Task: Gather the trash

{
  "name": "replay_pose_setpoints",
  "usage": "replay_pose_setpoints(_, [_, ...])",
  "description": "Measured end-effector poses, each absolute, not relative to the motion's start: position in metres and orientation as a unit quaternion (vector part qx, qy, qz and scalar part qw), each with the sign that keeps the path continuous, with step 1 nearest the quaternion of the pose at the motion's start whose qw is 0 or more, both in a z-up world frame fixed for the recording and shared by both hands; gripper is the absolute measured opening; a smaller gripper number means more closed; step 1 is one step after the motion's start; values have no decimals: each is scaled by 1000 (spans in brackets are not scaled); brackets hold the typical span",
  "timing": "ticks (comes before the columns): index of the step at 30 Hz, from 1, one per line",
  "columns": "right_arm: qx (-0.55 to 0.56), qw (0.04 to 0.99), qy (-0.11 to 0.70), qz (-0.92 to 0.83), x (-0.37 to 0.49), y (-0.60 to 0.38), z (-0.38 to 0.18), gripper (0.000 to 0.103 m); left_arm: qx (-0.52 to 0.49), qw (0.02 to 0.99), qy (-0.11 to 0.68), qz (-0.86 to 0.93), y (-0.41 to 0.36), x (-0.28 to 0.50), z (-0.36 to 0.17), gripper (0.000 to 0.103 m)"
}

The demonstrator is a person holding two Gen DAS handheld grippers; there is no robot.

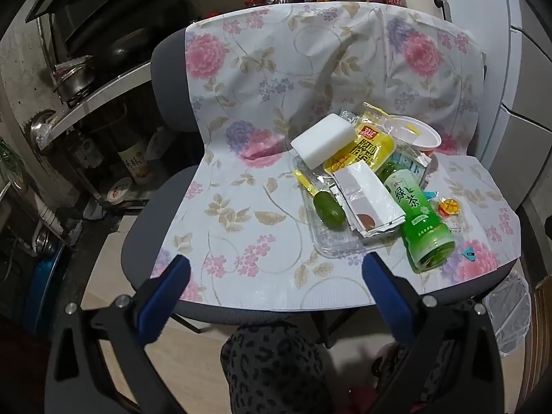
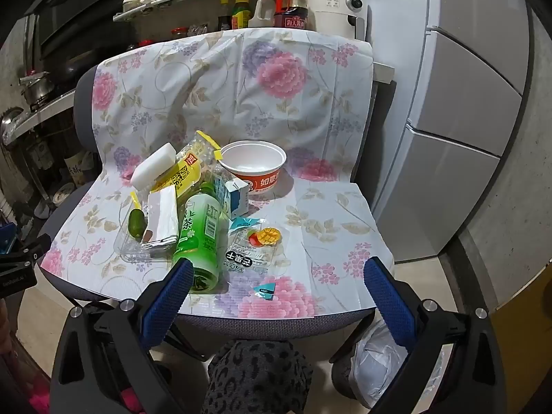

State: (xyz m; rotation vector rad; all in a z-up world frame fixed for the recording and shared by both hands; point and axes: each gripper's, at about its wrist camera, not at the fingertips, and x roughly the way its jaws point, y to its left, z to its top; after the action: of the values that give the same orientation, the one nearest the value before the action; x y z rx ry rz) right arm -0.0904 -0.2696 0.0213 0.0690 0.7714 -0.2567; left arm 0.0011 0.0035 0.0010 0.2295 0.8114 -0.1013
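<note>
A gray office chair (image 2: 82,103) stands in a cramped kitchen, its seat and backrest draped with a floral plastic sheet (image 2: 214,89) printed with pink and purple blooms. The trash sits heaped on the seat. A green tea bottle (image 2: 200,231) lies on its side with its open mouth toward the front edge, resting against a clear plastic tray (image 2: 138,248) that holds a green popsicle (image 2: 135,227) on a yellow stick and a silver-and-white wrapper (image 2: 162,219). Behind these lie a white sponge block (image 2: 153,165) atop a yellow snack packet (image 2: 186,172), a small blue-and-white carton (image 2: 238,195), and an upright orange-and-white instant noodle bowl (image 2: 255,165), empty inside. To the right of the bottle lies a clear mango snack wrapper (image 2: 255,245), and near the front edge a small teal torn scrap (image 2: 265,289). Both grippers hover in front of the seat edge, apart from the pile: the left gripper (image 1: 276,269) has its 2 blue-padded jaws spread wide with nothing between them, and the right gripper (image 2: 279,272) is likewise spread and holding nothing. Behind the chair a counter carries sauce bottles (image 2: 291,7) and a white appliance (image 2: 336,7); a gray refrigerator (image 2: 455,110) stands at the right, and a stove with pots (image 1: 74,79) at the left. A bin lined with a white bag (image 2: 383,355) sits on the floor under the seat's right corner.
</note>
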Motion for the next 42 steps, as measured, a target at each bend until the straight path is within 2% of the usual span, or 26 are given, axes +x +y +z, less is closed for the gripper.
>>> replay_pose_setpoints(42, [37, 917, 378, -126, -89, -275, 22, 97, 115, 909, 399, -45, 6, 5, -4, 97])
